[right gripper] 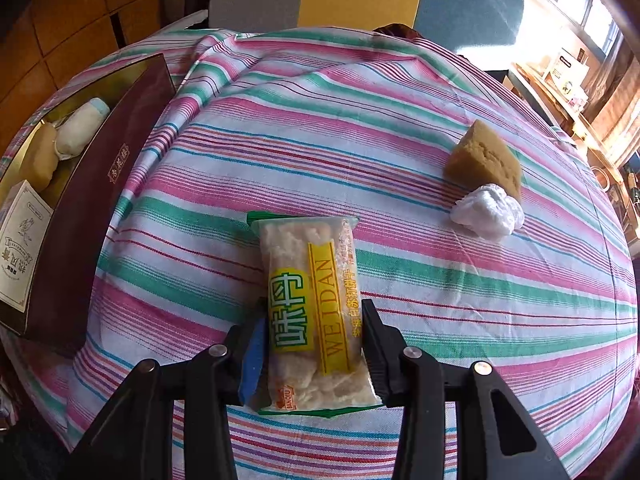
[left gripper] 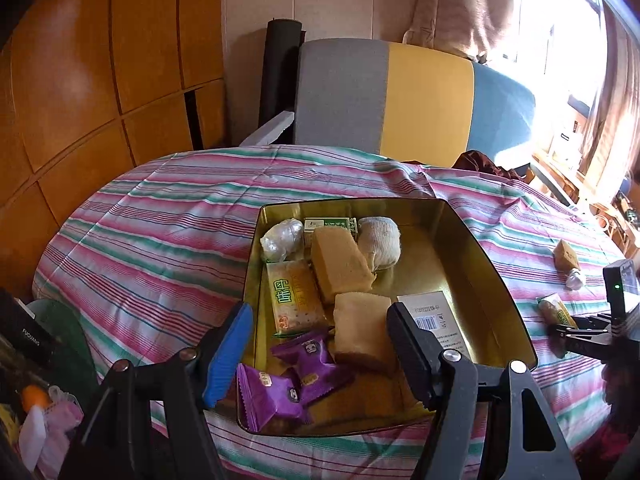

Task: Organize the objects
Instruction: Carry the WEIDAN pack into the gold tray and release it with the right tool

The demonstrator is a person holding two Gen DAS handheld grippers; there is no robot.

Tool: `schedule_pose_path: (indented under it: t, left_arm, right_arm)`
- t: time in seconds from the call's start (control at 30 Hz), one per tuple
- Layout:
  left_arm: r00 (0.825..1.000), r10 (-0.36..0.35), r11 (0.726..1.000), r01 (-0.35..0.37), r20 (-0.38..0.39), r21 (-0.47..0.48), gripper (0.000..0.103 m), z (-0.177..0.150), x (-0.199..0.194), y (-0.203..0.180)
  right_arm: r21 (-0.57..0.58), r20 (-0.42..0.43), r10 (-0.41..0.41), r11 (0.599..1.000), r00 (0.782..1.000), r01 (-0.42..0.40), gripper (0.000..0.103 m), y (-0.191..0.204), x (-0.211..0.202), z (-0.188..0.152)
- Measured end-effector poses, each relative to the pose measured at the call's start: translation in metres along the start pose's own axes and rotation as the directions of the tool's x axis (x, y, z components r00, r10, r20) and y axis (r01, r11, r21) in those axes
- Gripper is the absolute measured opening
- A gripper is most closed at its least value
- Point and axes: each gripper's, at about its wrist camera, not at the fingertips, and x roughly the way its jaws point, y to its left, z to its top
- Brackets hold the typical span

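My right gripper (right gripper: 312,356) clamps the cracker packet (right gripper: 310,312) by its long sides, lifting it flat. Ahead-right lie the sponge (right gripper: 484,160) and plastic wad (right gripper: 490,210). My left gripper (left gripper: 320,352) hangs released over the tin (left gripper: 492,264), ready to steady it.

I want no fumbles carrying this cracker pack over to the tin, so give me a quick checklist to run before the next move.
1. Right gripper closed on the cracker pack: ok.
2. Pack lifted off the striped cloth: cannot tell.
3. Free floor space in the tin: ok, right side bare.
4. Left gripper open and empty: ok, but over the tin.
5. Sponge and white wad off the path: ok.
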Motion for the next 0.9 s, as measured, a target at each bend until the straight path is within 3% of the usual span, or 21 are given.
schedule_pose_path:
  t: [0.23, 0.37, 0.53, 0.77, 0.9]
  left_arm:
    - [1.000, 0.006, 1.000, -0.007, -0.014, -0.027, 0.070, -0.007, 0.002, 0.013]
    - [1.000, 0.018, 0.999, -0.018, -0.020, -0.034, 0.070, -0.011, 0.003, 0.020]
    - [0.999, 0.029, 0.999, -0.030, -0.026, -0.046, 0.070, -0.016, 0.006, 0.027]
    - [0.999, 0.027, 0.998, -0.028, -0.026, -0.060, 0.070, -0.016, 0.006, 0.031]
    - [1.000, 0.024, 0.997, -0.025, -0.020, -0.070, 0.070, -0.015, 0.005, 0.034]
  right_arm:
    - [0.093, 0.001, -0.011, 0.996, 1.000, 0.011, 0.043, -0.003, -0.003, -0.002]
    - [0.167, -0.010, 0.016, 0.986, 1.000, -0.014, 0.043, -0.009, -0.006, -0.002]
    - [0.192, 0.036, 0.050, 0.980, 0.998, -0.056, 0.043, -0.003, -0.028, 0.004]
    - [0.105, 0.130, 0.131, 0.984, 0.983, -0.145, 0.043, 0.041, -0.070, 0.034]
    - [0.023, 0.142, 0.190, 0.980, 0.971, -0.195, 0.043, 0.080, -0.083, 0.054]
